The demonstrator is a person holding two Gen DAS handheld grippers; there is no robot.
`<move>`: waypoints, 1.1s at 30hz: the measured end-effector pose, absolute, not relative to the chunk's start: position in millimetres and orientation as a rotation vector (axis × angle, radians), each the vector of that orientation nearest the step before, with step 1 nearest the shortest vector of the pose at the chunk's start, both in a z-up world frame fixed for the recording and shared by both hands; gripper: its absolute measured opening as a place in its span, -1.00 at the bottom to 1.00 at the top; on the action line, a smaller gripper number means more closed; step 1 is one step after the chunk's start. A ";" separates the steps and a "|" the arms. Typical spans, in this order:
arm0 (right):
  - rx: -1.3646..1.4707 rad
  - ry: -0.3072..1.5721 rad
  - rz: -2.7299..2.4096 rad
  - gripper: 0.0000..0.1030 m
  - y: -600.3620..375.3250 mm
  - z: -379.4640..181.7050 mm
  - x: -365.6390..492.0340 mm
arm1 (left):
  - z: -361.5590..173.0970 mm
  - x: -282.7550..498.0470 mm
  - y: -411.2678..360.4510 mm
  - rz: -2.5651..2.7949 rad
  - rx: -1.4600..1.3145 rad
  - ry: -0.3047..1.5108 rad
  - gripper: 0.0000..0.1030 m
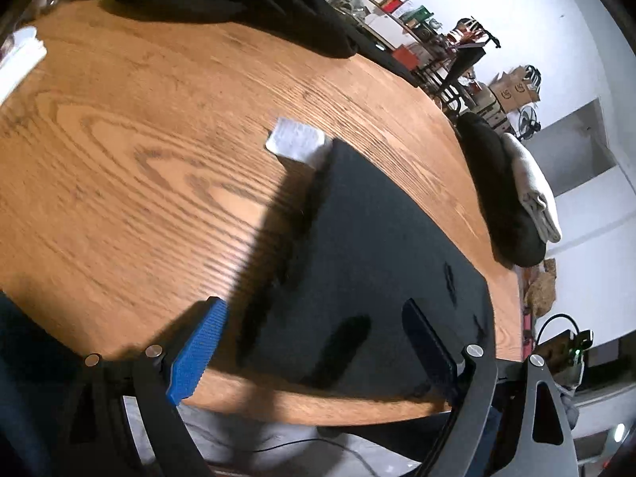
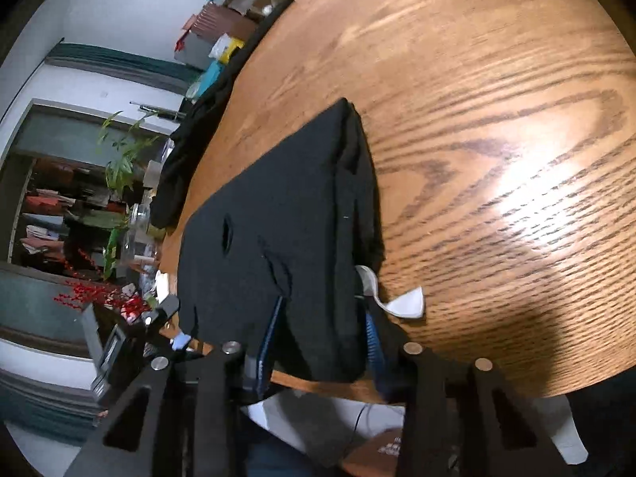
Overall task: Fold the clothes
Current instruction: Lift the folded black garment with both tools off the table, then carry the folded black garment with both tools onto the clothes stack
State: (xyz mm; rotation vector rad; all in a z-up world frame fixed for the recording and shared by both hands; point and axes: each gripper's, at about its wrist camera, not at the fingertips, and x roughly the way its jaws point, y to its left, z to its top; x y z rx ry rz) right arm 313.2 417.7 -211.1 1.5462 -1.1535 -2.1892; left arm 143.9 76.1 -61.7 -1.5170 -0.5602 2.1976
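A black folded garment (image 1: 369, 246) lies flat on the wooden table (image 1: 139, 159), with a white label (image 1: 296, 141) sticking out at its far end. In the left wrist view my left gripper (image 1: 314, 304) hangs open above the garment's near edge: one blue pad is over bare wood, the other over the cloth, and nothing is held. In the right wrist view the garment (image 2: 286, 206) reaches the table's near edge, and its near corner fills the gap of my right gripper (image 2: 324, 302), whose pads press on the bunched cloth. The white label (image 2: 405, 302) curls out just right of those fingers.
A heap of dark clothes (image 1: 238, 4) lies along the table's far side. Folded dark and beige garments (image 1: 512, 187) sit at its right edge, and a white item (image 1: 20, 59) at the left. Another dark garment (image 2: 187, 159) hangs over the table's edge. Shelves and boxes stand beyond.
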 end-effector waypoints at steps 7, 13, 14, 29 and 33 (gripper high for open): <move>1.568 -1.072 -2.202 -0.36 406.0 -209.1 286.8 | -56.2 140.9 121.9 2.222 -1.503 -0.179 0.44; 1.574 -0.634 -2.349 -0.59 384.1 -159.5 275.1 | -16.3 141.6 151.9 2.236 -1.364 0.052 -0.79; 1.571 -0.541 -2.384 -0.61 381.5 -149.3 273.0 | -9.1 139.9 156.7 2.230 -1.345 0.057 -0.79; 1.346 -0.251 -2.803 -0.64 491.6 25.9 239.6 | 142.3 85.2 329.0 2.128 -0.998 0.136 -0.79; 1.314 -0.249 -2.919 -0.64 566.1 72.0 216.3 | 176.2 54.9 415.1 2.101 -0.931 0.124 -0.79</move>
